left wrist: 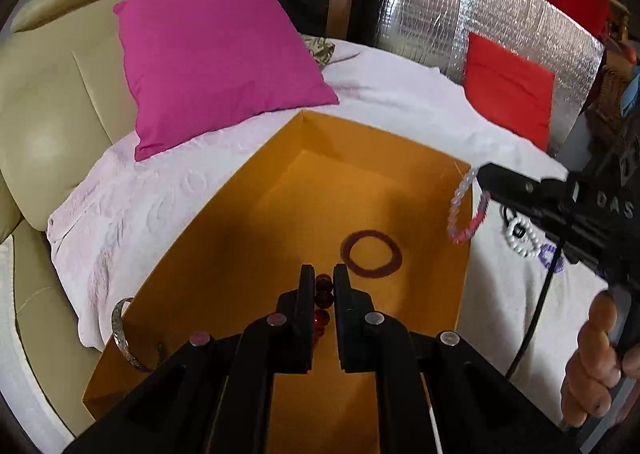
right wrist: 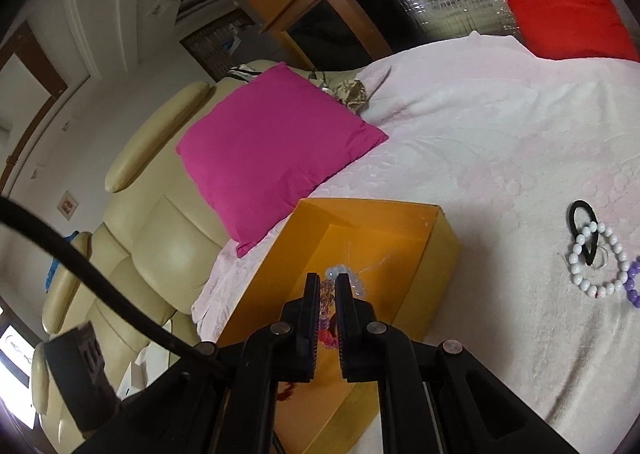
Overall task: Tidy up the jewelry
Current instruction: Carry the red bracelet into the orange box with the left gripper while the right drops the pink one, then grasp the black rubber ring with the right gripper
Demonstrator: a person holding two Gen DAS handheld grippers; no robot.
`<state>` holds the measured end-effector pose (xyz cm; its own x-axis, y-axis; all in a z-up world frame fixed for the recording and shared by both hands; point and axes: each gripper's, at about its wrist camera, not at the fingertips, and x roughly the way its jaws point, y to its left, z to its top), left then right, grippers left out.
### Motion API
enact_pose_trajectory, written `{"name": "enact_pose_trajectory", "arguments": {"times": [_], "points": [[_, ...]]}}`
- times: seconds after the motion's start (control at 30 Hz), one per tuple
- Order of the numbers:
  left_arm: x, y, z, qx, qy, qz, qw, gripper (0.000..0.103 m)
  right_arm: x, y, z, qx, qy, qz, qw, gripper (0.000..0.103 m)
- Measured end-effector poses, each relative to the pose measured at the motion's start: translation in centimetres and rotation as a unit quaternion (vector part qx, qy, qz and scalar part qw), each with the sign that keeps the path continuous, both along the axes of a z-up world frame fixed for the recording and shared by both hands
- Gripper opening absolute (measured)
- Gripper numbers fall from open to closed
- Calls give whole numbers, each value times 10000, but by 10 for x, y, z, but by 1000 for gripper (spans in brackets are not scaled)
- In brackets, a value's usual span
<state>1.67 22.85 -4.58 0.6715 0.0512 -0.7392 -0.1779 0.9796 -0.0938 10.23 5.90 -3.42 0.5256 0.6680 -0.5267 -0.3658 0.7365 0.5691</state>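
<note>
Both tongs grip bead bracelets (left wrist: 323, 300) over, seemingly, the orange box (left wrist: 248, 189).

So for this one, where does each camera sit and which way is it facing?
Left wrist: on the left gripper, looking down along its fingers into the orange box; dark red beads pinched between them. The right gripper with a pink bracelet and a hand show at right.
Right wrist: on the right gripper, facing across the box toward the pink cushion; pink bracelet clamped.
Shared: box, pink cushion, white bead bracelet, red cushion.
</note>
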Motion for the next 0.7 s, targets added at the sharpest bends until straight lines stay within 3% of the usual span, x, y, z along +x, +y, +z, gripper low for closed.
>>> {"name": "enact_pose_trajectory", "arguments": {"times": [0.2, 0.4, 0.53, 0.7], "points": [[7, -15, -12, 95, 271, -161, 9995, 10, 13, 6, -12, -169, 93, -85, 9998, 9], [10, -16, -14, 261, 325, 52, 9991, 11, 17, 0, -15, -206, 213, -280, 9992, 12], [10, -20, -12, 361, 241, 150, 9989, 33, 12, -16, -10, -260, 154, -467, 9984, 12], [11, -35, -1, 593, -53, 250, 9979, 47, 10, -55, -5, -213, 229, -810, 9962, 12]]}}
